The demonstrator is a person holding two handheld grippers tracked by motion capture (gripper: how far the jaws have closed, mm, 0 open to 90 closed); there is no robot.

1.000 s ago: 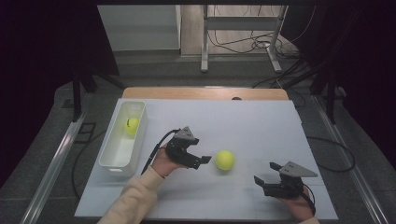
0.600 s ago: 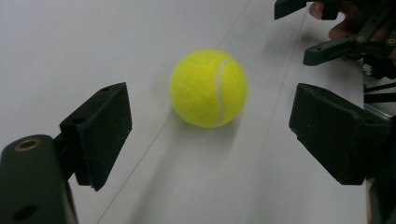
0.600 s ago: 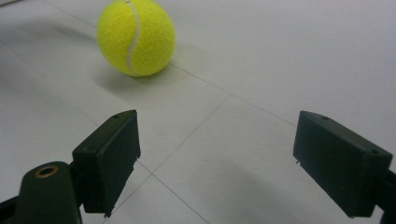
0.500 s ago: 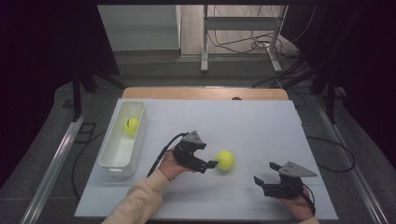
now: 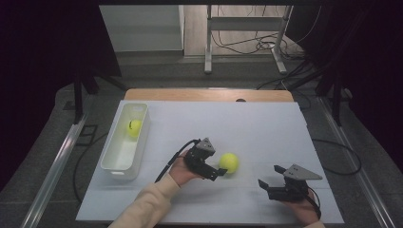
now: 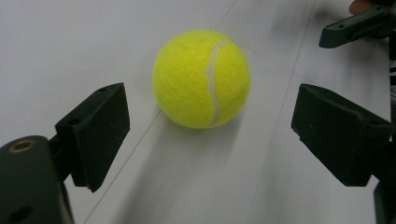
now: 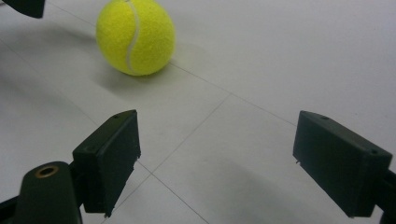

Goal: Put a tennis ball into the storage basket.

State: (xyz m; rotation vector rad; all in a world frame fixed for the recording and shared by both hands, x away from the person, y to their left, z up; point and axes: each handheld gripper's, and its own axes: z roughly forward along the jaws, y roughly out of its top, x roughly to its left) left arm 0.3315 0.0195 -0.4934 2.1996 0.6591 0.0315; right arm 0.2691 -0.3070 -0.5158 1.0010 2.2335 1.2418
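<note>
**Left hand-held gripper at the tennis ball**

We see the tennis ball (image 5: 228, 162) on the white tabletop (image 5: 266, 128), well right of the white bin (image 5: 114, 159). Our left hand-held gripper (image 5: 219, 172) sits just beside the ball, jaws just widened, released, ball ahead of them, untouched. Our right hand-held gripper (image 5: 264, 184) rests spread wide, empty, near the ball's right.

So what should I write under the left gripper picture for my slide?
Left gripper, jaws open, closing in on a fuzzy yellow tennis ball resting on the white table.
</note>
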